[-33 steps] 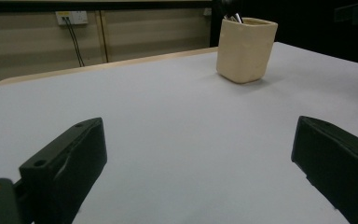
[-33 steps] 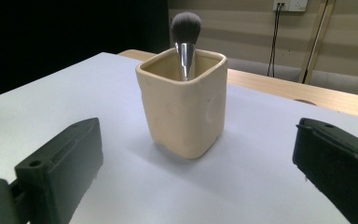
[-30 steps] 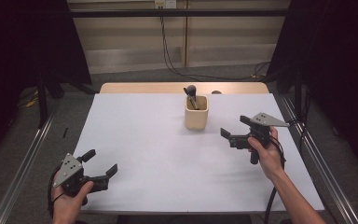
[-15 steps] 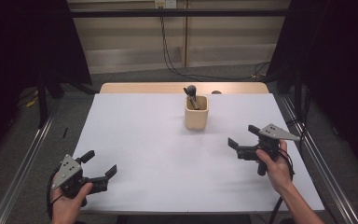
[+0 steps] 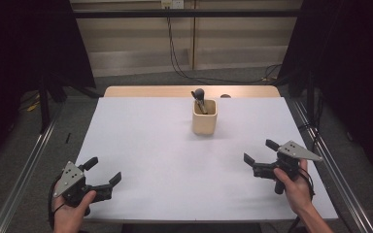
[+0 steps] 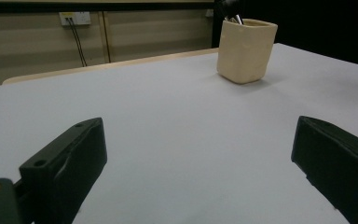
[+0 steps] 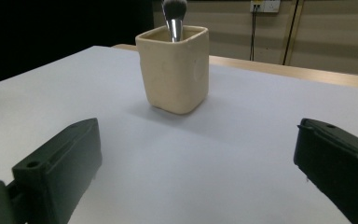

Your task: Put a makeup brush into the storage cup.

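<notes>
A square cream ceramic cup (image 5: pixel 204 118) stands upright toward the far middle of the desk (image 5: pixel 165 145), which is covered by a white sheet. A makeup brush with a dark bristle head and a shiny metal ferrule (image 5: pixel 199 98) stands in the cup, leaning a little, its head above the rim.

The left gripper (image 5: pixel 104 174) sits at the near left corner of the desk, held in the person's left hand (image 5: pixel 70 213), its jaws spread wide with nothing between them. The right gripper (image 5: pixel 261 154) is at the near right side, in the person's right hand (image 5: pixel 294 187), jaws likewise wide apart and empty. Both grippers are well apart from the cup. In the right gripper view the cup (image 7: pixel 175 67) stands ahead between the jaws; in the left gripper view it (image 6: pixel 245 49) sits farther off, toward the upper right.
</notes>
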A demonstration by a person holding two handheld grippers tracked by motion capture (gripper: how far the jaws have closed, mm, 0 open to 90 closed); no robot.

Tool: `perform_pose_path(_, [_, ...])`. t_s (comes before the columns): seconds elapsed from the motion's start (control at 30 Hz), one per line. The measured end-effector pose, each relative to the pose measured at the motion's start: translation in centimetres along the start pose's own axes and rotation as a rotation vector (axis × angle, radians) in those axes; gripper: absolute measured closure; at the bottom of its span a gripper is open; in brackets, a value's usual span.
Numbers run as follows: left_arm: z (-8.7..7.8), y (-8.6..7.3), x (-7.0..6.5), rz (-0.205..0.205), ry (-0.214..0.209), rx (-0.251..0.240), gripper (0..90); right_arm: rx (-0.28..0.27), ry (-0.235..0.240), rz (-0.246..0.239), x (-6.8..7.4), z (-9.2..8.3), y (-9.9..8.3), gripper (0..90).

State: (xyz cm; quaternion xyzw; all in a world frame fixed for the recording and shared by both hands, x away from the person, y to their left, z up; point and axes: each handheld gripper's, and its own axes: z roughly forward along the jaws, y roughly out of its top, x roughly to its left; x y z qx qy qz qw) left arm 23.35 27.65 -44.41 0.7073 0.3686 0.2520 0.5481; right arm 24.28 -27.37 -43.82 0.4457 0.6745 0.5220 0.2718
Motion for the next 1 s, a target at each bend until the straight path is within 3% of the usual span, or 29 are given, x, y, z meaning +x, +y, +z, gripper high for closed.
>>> perform_pose_path(0.63, [-0.3, 0.0, -0.3, 0.005, -0.001, -0.005, 3.2, 0.002, -0.068, 0.032, -0.8, -2.9, -2.1, 0.9])
perform_pose_path(1.0, [-0.4, 0.0, -0.2, 0.003, -0.001, -0.003, 3.2, -0.013, -0.057, 0.045, -1.1, -3.3, -2.6, 0.7])
